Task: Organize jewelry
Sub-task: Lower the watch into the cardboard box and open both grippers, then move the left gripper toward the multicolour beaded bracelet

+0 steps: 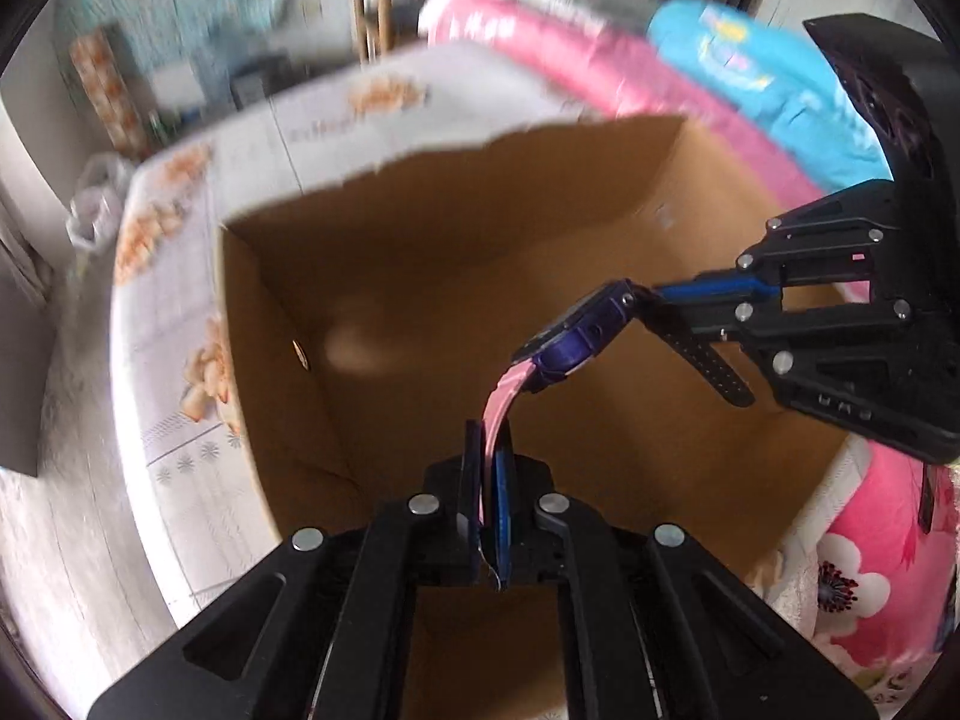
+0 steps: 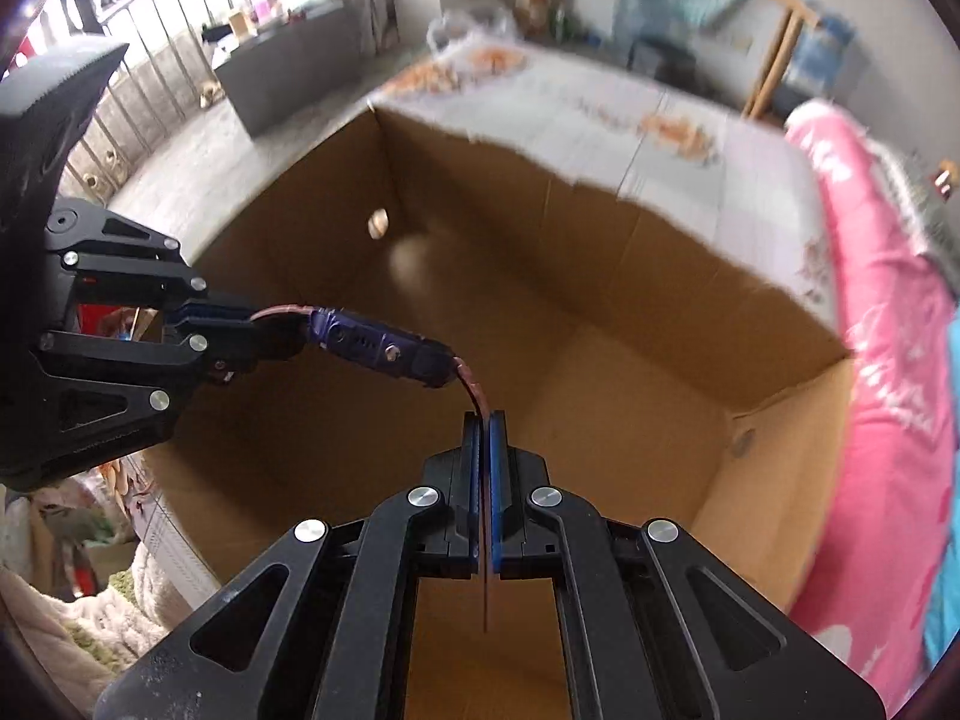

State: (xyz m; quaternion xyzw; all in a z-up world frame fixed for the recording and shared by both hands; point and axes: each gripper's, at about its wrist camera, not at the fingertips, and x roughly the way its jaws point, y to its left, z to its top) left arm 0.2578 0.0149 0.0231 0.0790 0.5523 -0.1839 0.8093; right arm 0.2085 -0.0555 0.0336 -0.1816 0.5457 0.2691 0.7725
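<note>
- I've got a purple-cased wristwatch with a pink strap (image 1: pixel 570 339) strung between both tools, hanging in the air over the open brown cardboard box (image 1: pixel 420 228).
- Left hand-held gripper (image 1: pixel 491 468): fingers pressed together, pinching one pink strap end; the strap rises from the tips and curves away to the right toward the case.
- Right hand-held gripper (image 2: pixel 485 444): fingers also pressed together, pinching the other strap end; from here the case lies up and to the left.
- In the left wrist view the right tool comes in from the right side, and the dark perforated tail of the strap pokes out past its tips.
- Key relation: the watch's long axis runs tool to tool, roughly level, with the case in the middle and neither hand clearly nearer to it.
- The box floor sits straight beneath the watch and looks bare where I can see it.
- Box rests on a bed with a pale floral sheet (image 1: pixel 180 300), pink quilt (image 1: pixel 600 66) beside it.
- My read: the next move is downward into the box, both hands lowering together to keep the strap from twisting.
- Background is blurred, so finer detail is unclear.
</note>
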